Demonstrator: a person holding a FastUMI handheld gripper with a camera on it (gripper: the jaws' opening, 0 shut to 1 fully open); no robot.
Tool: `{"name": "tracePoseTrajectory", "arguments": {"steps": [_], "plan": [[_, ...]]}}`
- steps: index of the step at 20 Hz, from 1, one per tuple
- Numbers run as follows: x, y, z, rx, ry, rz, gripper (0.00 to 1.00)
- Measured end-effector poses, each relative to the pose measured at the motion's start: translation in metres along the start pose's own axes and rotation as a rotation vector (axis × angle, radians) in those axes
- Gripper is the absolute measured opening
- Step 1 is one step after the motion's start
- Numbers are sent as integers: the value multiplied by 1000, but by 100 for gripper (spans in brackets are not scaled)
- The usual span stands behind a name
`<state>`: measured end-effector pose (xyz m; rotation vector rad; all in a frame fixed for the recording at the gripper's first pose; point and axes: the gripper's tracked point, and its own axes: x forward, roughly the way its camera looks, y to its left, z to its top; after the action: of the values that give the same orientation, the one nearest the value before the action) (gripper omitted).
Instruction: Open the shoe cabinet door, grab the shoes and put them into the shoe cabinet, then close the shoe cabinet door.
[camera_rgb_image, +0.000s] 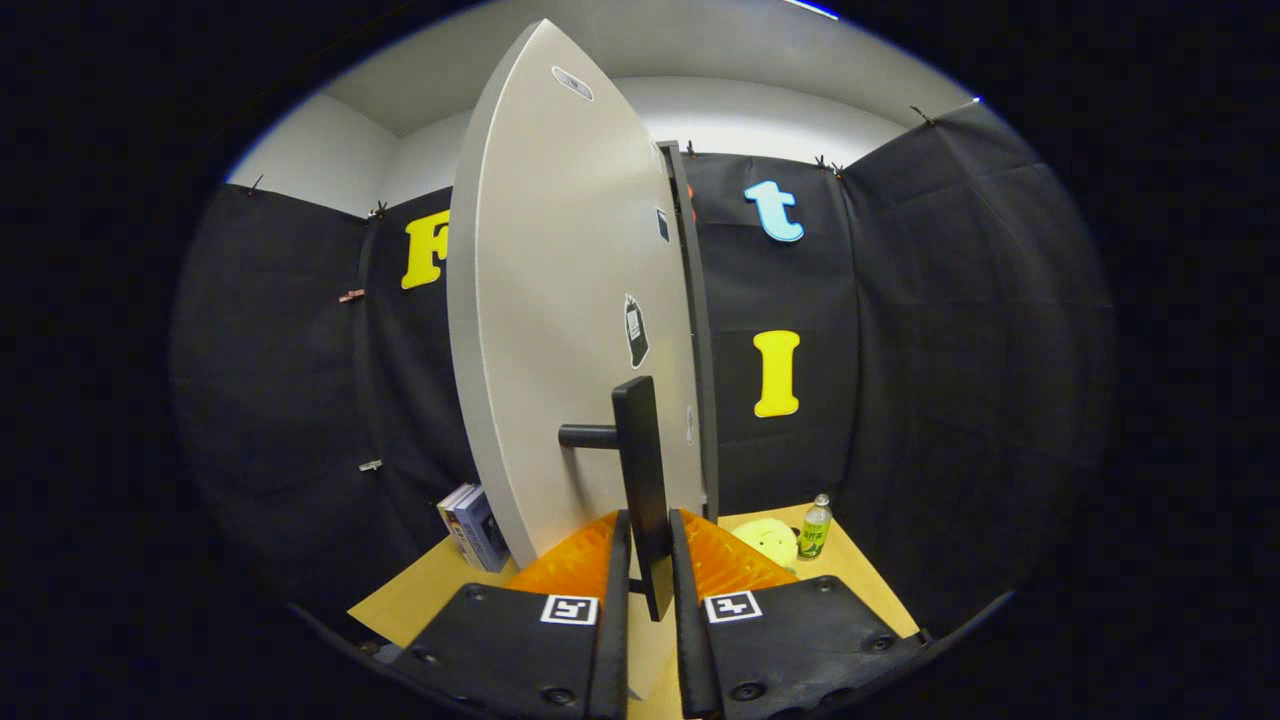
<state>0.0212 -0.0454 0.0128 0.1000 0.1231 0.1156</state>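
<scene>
- Your tongs (650, 560) sit around the lower end of the black handle (640, 470) on the cabinet door (560, 330), one finger on each side; they look closed on it, though the contact itself is hard to make out.
- The door stands ajar, edge-on just ahead of the fingers, with the cabinet's dark frame (697, 330) right behind it.
- Risk: you hold the bar near its bottom tip, so a pull at an angle could let it slide out of the fingers.
- Risk: the door swings on an arc; pull straight instead of following it and the fingers may twist off or the cabinet may shift on the table (420, 595).
- Watch the books (473, 527) beside the door on the hinge side, and the green bottle (815, 527) and pale round thing (770, 540) beyond the fingers.
- Writing: the stickers on the door and the bottle's label are too small to read.
</scene>
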Motion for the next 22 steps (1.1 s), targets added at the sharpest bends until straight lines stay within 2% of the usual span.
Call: {"name": "tracePoseTrajectory", "arguments": {"steps": [1,10,13,17,22], "plan": [[1,-6,2,-2,-2,-5,21],[-5,-46,3,53,21,-4,21],[-7,-60,5,62,10,-28,22],[-9,-58,5,56,-1,-22,21],[-15,-63,5,47,-6,-58,22]]}}
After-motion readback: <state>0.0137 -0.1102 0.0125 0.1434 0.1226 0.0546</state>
